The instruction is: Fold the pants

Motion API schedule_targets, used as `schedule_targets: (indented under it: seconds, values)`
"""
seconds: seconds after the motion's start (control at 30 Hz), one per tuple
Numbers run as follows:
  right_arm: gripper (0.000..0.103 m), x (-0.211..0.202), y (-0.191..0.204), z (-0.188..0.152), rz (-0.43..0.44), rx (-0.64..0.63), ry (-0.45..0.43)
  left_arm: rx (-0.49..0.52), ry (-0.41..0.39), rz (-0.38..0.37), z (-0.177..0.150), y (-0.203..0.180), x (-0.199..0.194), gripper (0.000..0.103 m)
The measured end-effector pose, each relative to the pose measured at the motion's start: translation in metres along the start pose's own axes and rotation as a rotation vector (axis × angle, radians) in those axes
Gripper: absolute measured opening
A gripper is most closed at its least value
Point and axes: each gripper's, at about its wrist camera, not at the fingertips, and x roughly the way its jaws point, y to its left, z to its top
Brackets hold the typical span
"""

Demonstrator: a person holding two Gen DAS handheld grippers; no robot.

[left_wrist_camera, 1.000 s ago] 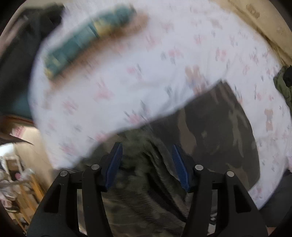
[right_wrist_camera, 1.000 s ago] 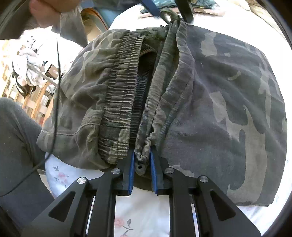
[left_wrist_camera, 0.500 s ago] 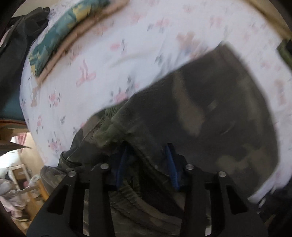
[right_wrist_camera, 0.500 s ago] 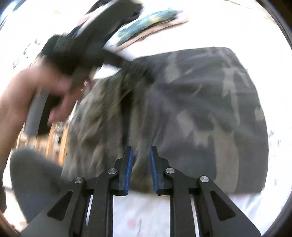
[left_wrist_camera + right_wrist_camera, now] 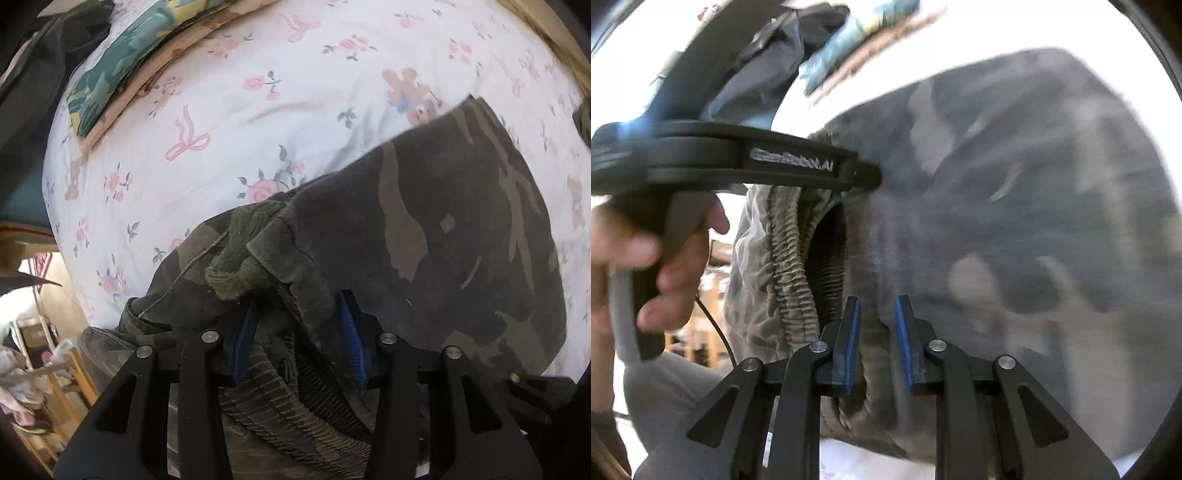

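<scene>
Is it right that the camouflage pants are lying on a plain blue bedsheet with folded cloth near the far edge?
Not quite. The camouflage pants lie on a white floral bedsheet, not plain blue, as the left wrist view shows. The folded cloth does sit near the far edge.

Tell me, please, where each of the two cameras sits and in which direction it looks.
Left wrist: on the left gripper, looking down on the camouflage pants and floral sheet; its fingers are opening, waistband cloth between them.
Right wrist: on the right gripper, looking along the waistband; fingers hold cloth; the hand with the left gripper shows.
Shared: pants, sheet, the folded green-patterned cloth.
</scene>
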Motion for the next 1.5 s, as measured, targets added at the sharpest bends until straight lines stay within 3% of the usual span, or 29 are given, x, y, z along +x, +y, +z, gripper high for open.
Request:
schedule_targets:
  seconds: [0.07, 0.13, 0.27, 0.33, 0.43, 0.5, 0.57, 0.6, 0.63, 0.67, 0.7, 0.73, 0.9, 1.0, 1.1, 1.23, 1.3, 1.37, 1.43, 1.5]
  values:
    - [0.021, 0.001, 0.002, -0.007, -0.031, -0.013, 0.03, -0.007, 0.003, 0.007, 0.0, 0.002, 0.006, 0.04]
    - [0.02, 0.025, -0.002, -0.019, -0.096, -0.019, 0.115, -0.019, 0.013, 0.022, -0.002, 0.002, 0.016, 0.043]
    - [0.021, 0.023, -0.01, -0.02, -0.084, 0.018, 0.088, -0.009, 0.007, 0.074, -0.003, -0.002, 0.016, 0.044]
    - [0.023, -0.007, -0.013, -0.033, -0.049, 0.053, 0.066, -0.014, -0.009, 0.039, -0.007, -0.001, 0.001, 0.044]
    - [0.023, -0.057, -0.014, -0.045, -0.042, 0.063, -0.018, -0.055, -0.099, -0.053, -0.016, 0.009, -0.04, 0.05]
    - [0.023, -0.095, -0.025, -0.05, -0.039, 0.108, -0.083, -0.085, -0.168, -0.063, -0.023, 0.016, -0.067, 0.059]
    - [0.023, -0.122, -0.038, -0.05, -0.07, 0.152, -0.137, -0.108, -0.258, -0.029, -0.035, 0.021, -0.093, 0.06]
    - [0.028, -0.139, -0.048, -0.053, -0.104, 0.192, -0.18, -0.119, -0.302, -0.011, -0.041, 0.023, -0.103, 0.061]
    - [0.046, -0.147, -0.058, -0.052, -0.126, 0.226, -0.208, -0.126, -0.325, -0.007, -0.046, 0.023, -0.108, 0.066]
    - [0.057, -0.16, -0.074, -0.051, -0.15, 0.286, -0.241, -0.143, -0.352, -0.011, -0.054, 0.026, -0.115, 0.069]
    - [0.063, -0.165, -0.083, -0.052, -0.159, 0.327, -0.255, -0.156, -0.363, -0.023, -0.059, 0.026, -0.118, 0.072]
    - [0.063, -0.172, -0.1, -0.057, -0.158, 0.395, -0.263, -0.17, -0.368, -0.034, -0.065, 0.026, -0.118, 0.072]
    - [0.063, -0.147, -0.141, -0.075, -0.109, 0.576, -0.189, -0.257, -0.379, -0.083, -0.084, 0.027, -0.098, 0.072]
    - [0.063, -0.137, -0.148, -0.077, -0.112, 0.583, -0.162, -0.309, -0.356, -0.057, -0.087, 0.031, -0.085, 0.072]
    - [0.063, -0.123, -0.142, -0.072, -0.096, 0.591, -0.164, -0.361, -0.34, -0.124, -0.089, 0.04, -0.081, 0.072]
    - [0.064, -0.105, -0.141, -0.066, -0.133, 0.577, -0.167, -0.372, -0.335, -0.133, -0.09, 0.042, -0.079, 0.072]
    - [0.064, -0.104, -0.144, -0.066, -0.091, 0.602, -0.205, -0.373, -0.337, -0.134, -0.091, 0.043, -0.079, 0.072]
    - [0.057, -0.101, -0.146, -0.065, -0.069, 0.618, -0.218, -0.372, -0.334, -0.138, -0.091, 0.043, -0.079, 0.072]
    - [0.029, -0.1, -0.142, -0.064, -0.063, 0.601, -0.216, -0.371, -0.331, -0.154, -0.091, 0.044, -0.08, 0.072]
    - [0.018, -0.102, -0.133, -0.059, -0.064, 0.572, -0.237, -0.366, -0.336, -0.159, -0.091, 0.043, -0.082, 0.072]
